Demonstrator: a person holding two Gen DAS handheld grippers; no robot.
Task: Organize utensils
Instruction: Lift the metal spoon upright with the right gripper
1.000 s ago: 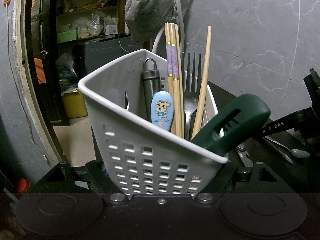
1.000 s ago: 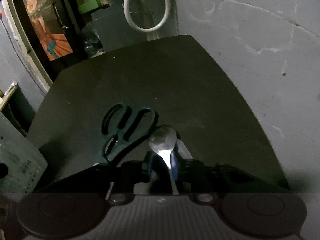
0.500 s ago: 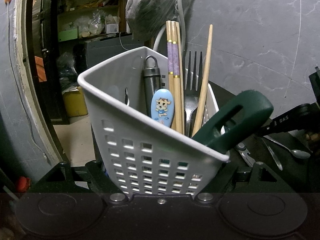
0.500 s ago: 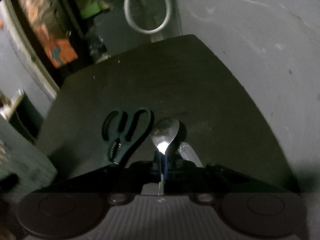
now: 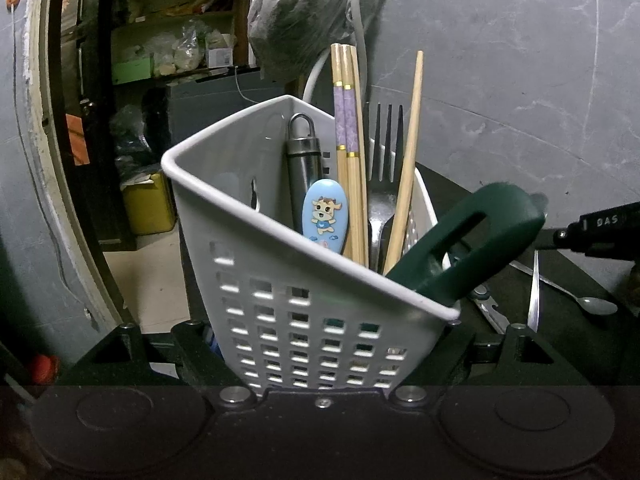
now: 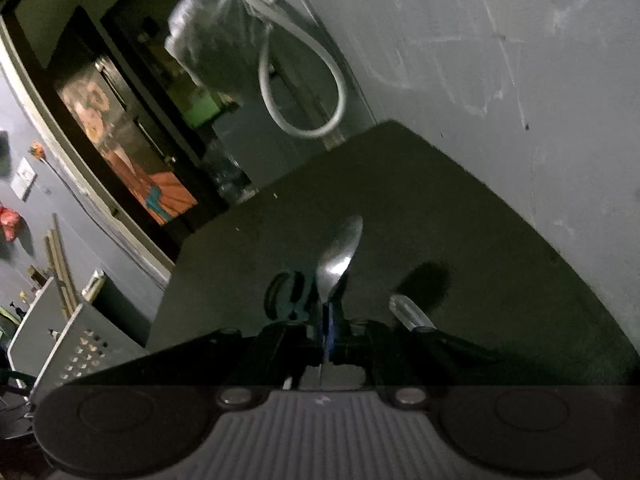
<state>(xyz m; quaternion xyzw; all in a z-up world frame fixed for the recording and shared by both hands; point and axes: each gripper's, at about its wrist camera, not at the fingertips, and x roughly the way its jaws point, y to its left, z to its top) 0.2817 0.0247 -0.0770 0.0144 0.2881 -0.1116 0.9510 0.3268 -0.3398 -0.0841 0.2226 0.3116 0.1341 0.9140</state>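
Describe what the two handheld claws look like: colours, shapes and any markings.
Both are black. The left claw has angular black fingers with triangular cut-outs, silver screws and round discs on its dark base. The right claw has narrow black fingers with blue pads and a ribbed grey body. Seen from the left camera, it bears white lettering.

The scissors [image 6: 286, 294] lie largely hidden behind the right gripper [image 6: 328, 334], as does the spoon's [image 6: 340, 248] handle; the holder's [image 5: 280, 280] base disappears behind the left gripper's body.
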